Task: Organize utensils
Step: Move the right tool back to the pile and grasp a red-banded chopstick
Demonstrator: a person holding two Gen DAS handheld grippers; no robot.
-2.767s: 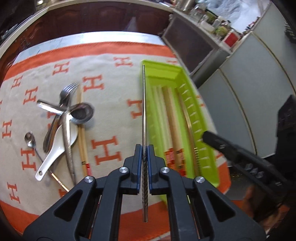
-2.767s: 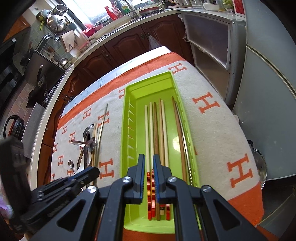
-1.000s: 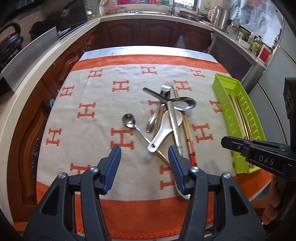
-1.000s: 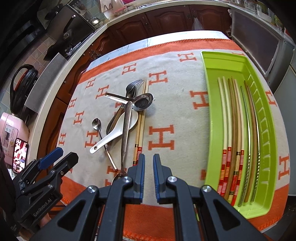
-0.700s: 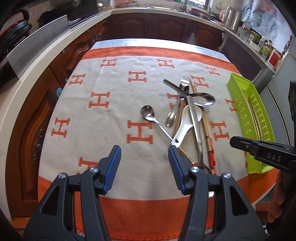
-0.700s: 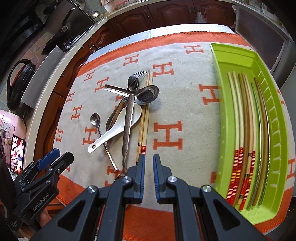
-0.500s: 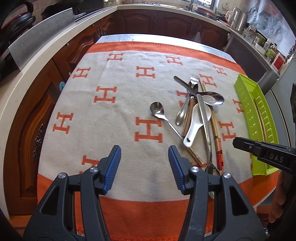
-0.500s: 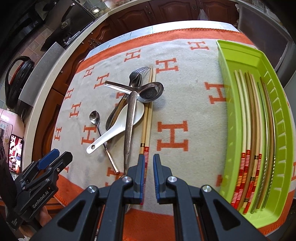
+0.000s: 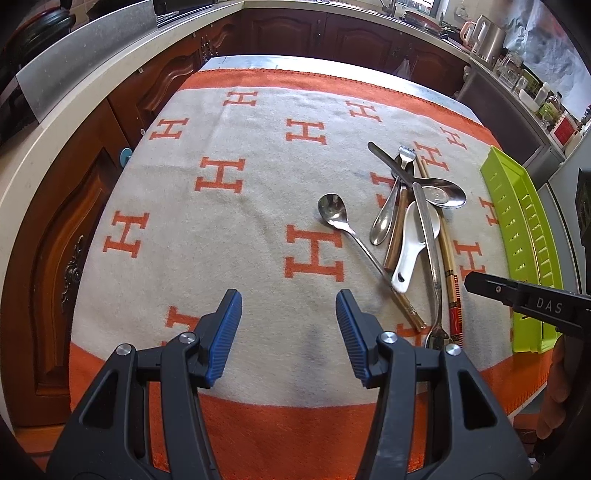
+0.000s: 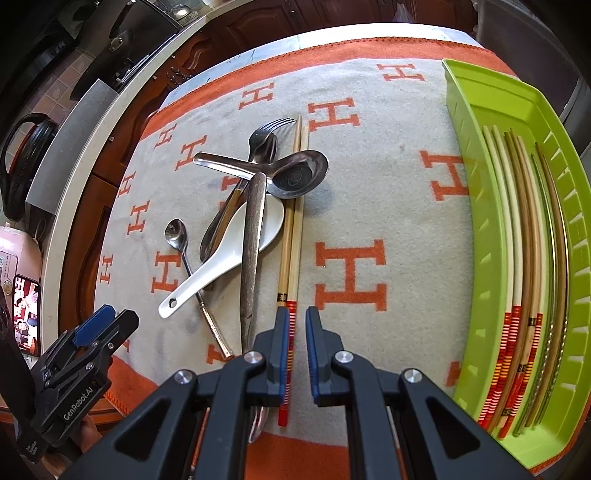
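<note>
My right gripper (image 10: pixel 294 328), jaws nearly together and empty, hangs over the chopsticks (image 10: pixel 291 229) left of the tray (image 10: pixel 480 206), lined up for pinching, while my left gripper (image 9: pixel 288 321) waits spread, empty, farther left.

Utensil pile (image 10: pixel 258 206) left of tray (image 10: pixel 465 147)

Bright daylight fills both views, sharp throughout. Strong fisheye bending curves the cabinets (image 9: pixel 258 33) and green tray (image 10: pixel 476 155) near the dark vignetted corners. Glare glints on the metal spoon (image 10: pixel 299 173); shadows stay soft and short.
</note>
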